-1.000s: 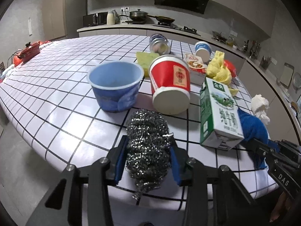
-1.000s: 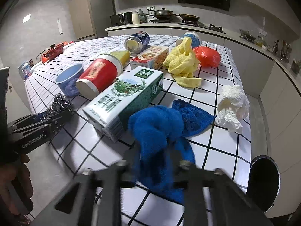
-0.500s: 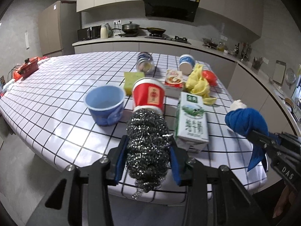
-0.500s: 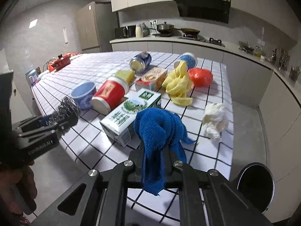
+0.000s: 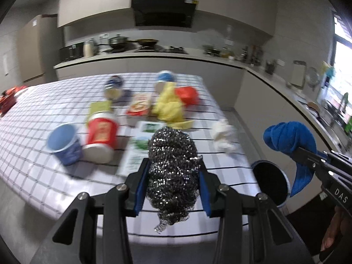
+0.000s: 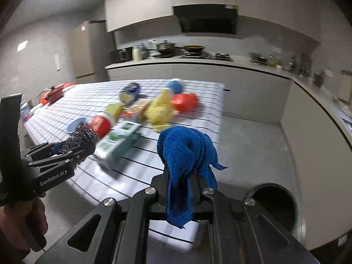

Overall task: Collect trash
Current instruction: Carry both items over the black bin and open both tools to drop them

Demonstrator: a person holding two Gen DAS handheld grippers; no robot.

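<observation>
Gripping a silvery steel-wool scourer [image 5: 173,171], the left gripper [image 5: 172,183] hangs off the checked table's [image 5: 44,176] edge. Beside that table, the right gripper [image 6: 181,181] pinches a crumpled blue cloth [image 6: 187,151] above the round black bin [image 6: 274,204].

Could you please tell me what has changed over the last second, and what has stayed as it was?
Both tongs lifted off the table: the left raised the steel scourer, the right the blue cloth, swinging toward the bin. The table litter stayed put.
</observation>
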